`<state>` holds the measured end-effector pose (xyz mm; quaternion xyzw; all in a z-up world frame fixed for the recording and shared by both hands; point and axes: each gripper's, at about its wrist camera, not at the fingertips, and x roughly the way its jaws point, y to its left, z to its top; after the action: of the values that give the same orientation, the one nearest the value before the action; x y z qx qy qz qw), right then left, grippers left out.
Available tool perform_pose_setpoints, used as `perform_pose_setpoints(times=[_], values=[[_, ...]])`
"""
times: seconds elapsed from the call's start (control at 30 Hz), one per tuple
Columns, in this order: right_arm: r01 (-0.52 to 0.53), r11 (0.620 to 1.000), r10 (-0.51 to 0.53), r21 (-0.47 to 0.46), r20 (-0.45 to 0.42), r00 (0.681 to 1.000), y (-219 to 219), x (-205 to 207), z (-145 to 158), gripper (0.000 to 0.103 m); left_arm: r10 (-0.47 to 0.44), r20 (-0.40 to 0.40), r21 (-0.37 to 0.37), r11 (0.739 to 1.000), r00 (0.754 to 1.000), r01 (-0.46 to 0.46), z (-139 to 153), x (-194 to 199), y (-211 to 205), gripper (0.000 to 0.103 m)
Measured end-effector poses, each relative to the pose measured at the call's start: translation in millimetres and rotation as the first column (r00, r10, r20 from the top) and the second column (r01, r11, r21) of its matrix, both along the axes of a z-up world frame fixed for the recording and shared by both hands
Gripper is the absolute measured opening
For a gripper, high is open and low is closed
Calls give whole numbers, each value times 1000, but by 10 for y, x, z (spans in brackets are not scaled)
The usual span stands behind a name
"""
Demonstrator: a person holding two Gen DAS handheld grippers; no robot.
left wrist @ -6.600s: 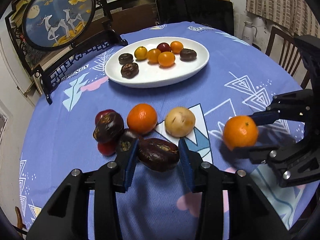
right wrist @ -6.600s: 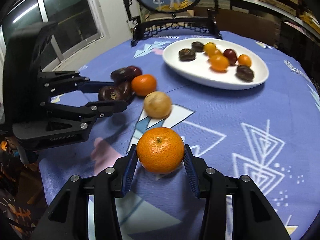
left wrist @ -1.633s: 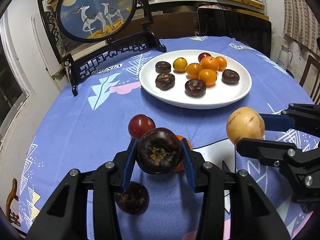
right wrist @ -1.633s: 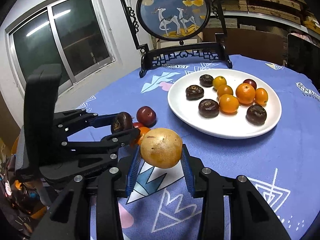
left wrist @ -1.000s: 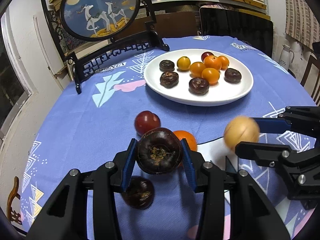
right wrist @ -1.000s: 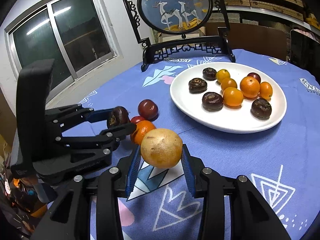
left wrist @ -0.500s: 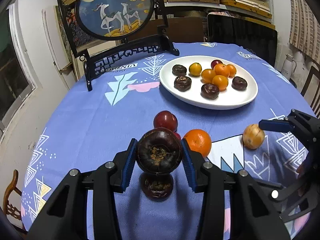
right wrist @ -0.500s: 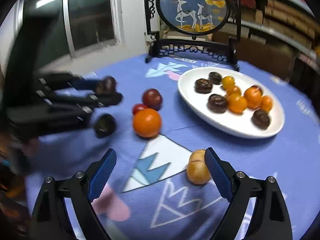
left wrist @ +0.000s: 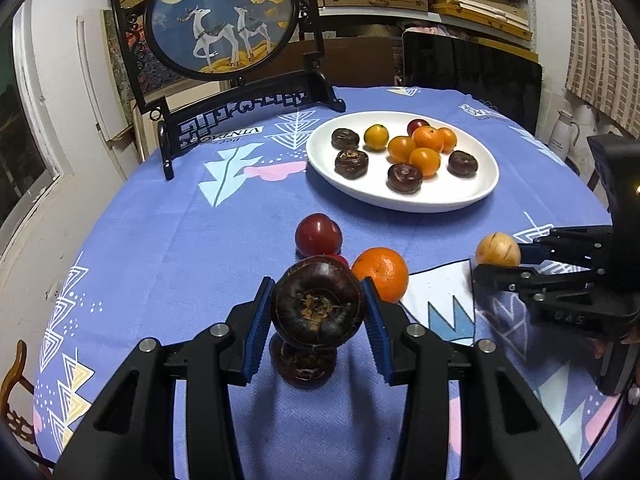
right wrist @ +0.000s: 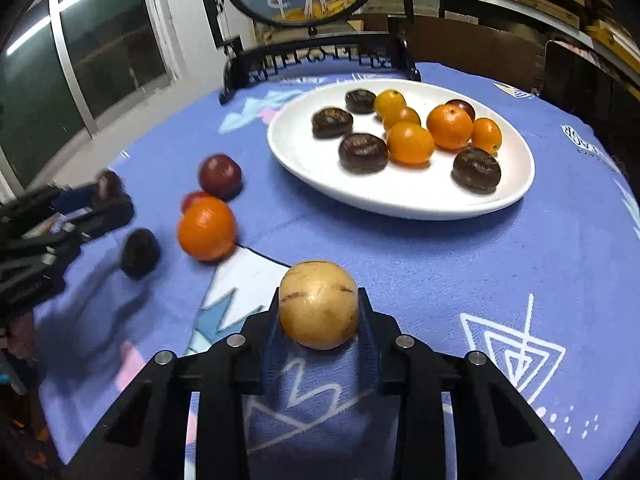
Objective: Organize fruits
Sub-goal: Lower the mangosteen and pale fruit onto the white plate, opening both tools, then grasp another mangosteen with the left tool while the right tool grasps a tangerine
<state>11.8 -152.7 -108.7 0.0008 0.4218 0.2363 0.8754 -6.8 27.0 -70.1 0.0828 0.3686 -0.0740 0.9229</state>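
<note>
My left gripper (left wrist: 318, 312) is shut on a dark purple mangosteen (left wrist: 318, 306), held above the blue tablecloth. Another mangosteen (left wrist: 303, 366) lies on the cloth right below it. My right gripper (right wrist: 319, 312) is shut on a yellow round fruit (right wrist: 318, 304); it also shows in the left wrist view (left wrist: 497, 250). An orange (left wrist: 380, 274), a red plum (left wrist: 318, 234) and a small red fruit (right wrist: 191, 200) lie loose on the cloth. The white plate (left wrist: 436, 196) at the back holds several oranges and mangosteens.
A black-framed round deer screen (left wrist: 218, 16) stands on the table's far left. A dark chair (left wrist: 472, 76) is behind the plate. A white kettle (left wrist: 564, 136) stands off the table at right. The table edge curves near on the left.
Half a second ago my right gripper was wide open with the yellow fruit lying on the cloth; now it is shut on that fruit. The left gripper still holds its mangosteen.
</note>
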Motion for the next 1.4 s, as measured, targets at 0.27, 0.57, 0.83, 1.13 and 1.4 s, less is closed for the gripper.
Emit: perform_pose_setpoints(times=[0.27, 0.57, 0.83, 1.13, 1.4], values=[[-3, 1000, 2, 13, 65, 998, -139, 84, 452, 34, -76, 43, -1, 997, 996, 76, 391, 246, -186, 43], [82, 995, -90, 50, 185, 979, -380, 767, 1160, 34, -98, 93, -9, 995, 991, 99, 874, 1050, -544, 43], [137, 990, -140, 36, 88, 986, -322, 1584, 772, 34, -97, -60, 27, 995, 993, 99, 366, 1808, -790, 42], [182, 983, -184, 32, 62, 981, -252, 1907, 548, 60, -94, -72, 65, 993, 993, 99, 179, 2018, -829, 68], [143, 986, -149, 83, 79, 986, -441, 1144, 591, 71, -79, -17, -10, 997, 997, 79, 382, 1501, -377, 75]])
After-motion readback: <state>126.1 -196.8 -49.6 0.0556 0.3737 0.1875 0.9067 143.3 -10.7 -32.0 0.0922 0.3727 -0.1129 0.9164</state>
